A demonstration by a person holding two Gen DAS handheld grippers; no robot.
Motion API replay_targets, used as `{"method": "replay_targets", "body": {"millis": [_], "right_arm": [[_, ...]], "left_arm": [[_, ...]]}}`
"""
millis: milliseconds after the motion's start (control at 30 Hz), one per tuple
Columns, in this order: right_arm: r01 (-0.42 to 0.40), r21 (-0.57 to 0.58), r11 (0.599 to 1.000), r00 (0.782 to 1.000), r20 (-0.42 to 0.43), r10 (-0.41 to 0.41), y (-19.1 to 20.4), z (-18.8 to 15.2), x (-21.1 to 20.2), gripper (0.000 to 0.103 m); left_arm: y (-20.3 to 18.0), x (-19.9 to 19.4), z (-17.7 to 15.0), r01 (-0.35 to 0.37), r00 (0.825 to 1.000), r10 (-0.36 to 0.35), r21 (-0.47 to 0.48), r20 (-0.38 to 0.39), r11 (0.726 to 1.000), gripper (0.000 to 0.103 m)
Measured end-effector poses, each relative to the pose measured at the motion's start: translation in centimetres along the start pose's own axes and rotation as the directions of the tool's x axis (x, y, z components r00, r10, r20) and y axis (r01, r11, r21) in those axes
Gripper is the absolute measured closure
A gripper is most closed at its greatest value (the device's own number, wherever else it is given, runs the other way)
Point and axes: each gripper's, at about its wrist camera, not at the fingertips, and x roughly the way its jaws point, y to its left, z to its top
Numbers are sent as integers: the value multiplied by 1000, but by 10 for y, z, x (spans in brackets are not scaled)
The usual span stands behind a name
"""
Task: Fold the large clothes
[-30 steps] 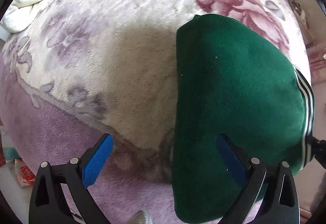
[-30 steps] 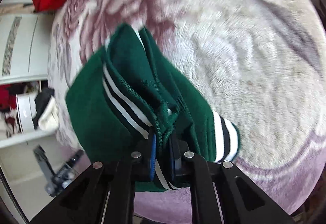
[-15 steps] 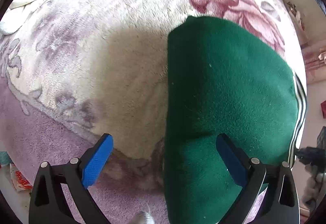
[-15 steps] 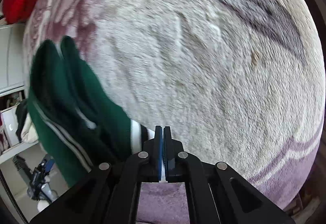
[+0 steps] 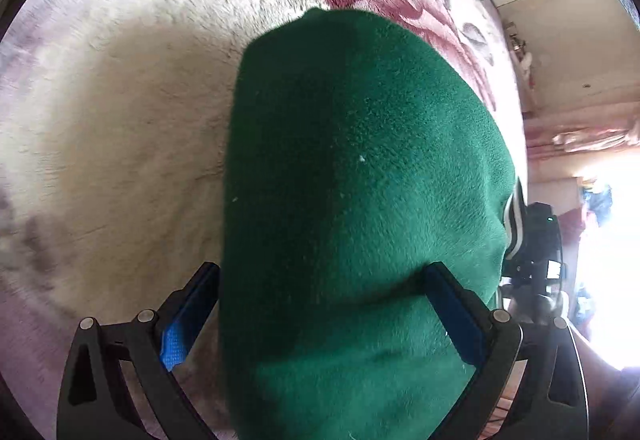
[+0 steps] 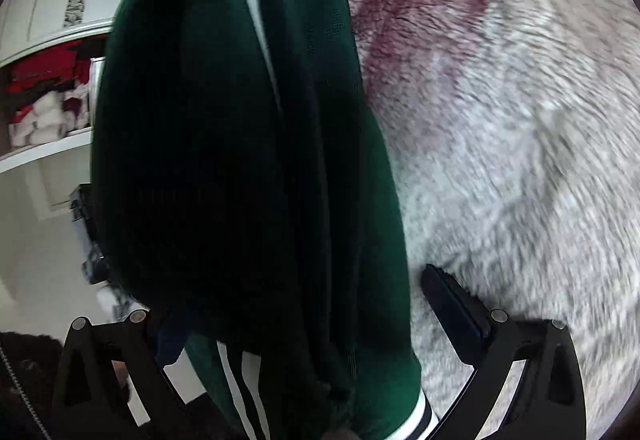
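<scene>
- Green garment (image 5: 360, 200), one bundle only, lies folded on the floral blanket (image 5: 112, 128), toward its side edge.
- Right gripper (image 6: 316, 304) was pinched on the striped cuff (image 6: 420, 414) a second ago; now its jaws stand wide apart, straddling the layers.
- Left gripper (image 5: 320, 300), spread as before, has slid in around the bundle's near end, not clamped.
- Two claws bracketing it: likely a lift or final squaring.

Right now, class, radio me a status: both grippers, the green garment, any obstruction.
Left gripper open, straddling the folded green garment. Right gripper open, garment between its fingers. Garment lying on floral blanket. No obstruction seen.
</scene>
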Motion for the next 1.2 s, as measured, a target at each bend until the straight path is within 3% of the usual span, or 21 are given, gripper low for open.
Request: {"method": "replay_targets", "body": {"millis": [133,233,267,300,333,433,533,667,867,1067,1200], "right_arm": [[-115,-39,993,992,-65,113,4,10,6,0],[-168,-32,985,984,-62,166,12,17,16,1],[-181,-43,982,982,-60,179,20,19,24,5],[-178,-50,983,983,-58,175,26,20,30,21],[-174,-53,983,984,-49,172,32,20,35,31],[-209,-24,978,978,16,209,43,10,35,49],[-262,16,965,961,98,259,54,-6,21,57],[-316,49,948,934,191,301,82,-21,2,59],[-347,50,937,899,302,317,114,11,-35,60],[-338,34,940,868,398,298,135,100,-81,60],[-311,50,949,854,452,256,131,175,-101,60]], "left_arm": [[-1,4,5,60,998,-60,17,0,998,0],[-6,0,7,68,997,-69,38,28,997,2],[-9,-2,8,60,997,-62,42,44,997,6],[-9,-5,7,57,997,-59,40,50,998,12],[-9,-10,7,51,997,-52,31,61,998,17],[-5,-26,10,63,995,-64,16,73,998,34],[-12,-33,16,55,996,-57,33,63,998,39],[-32,-52,44,53,995,-60,92,76,994,39],[-74,-66,122,50,995,-66,193,78,980,39],[-113,-38,249,90,992,-111,284,58,955,39],[-135,11,339,118,991,-131,316,19,941,39]]}}
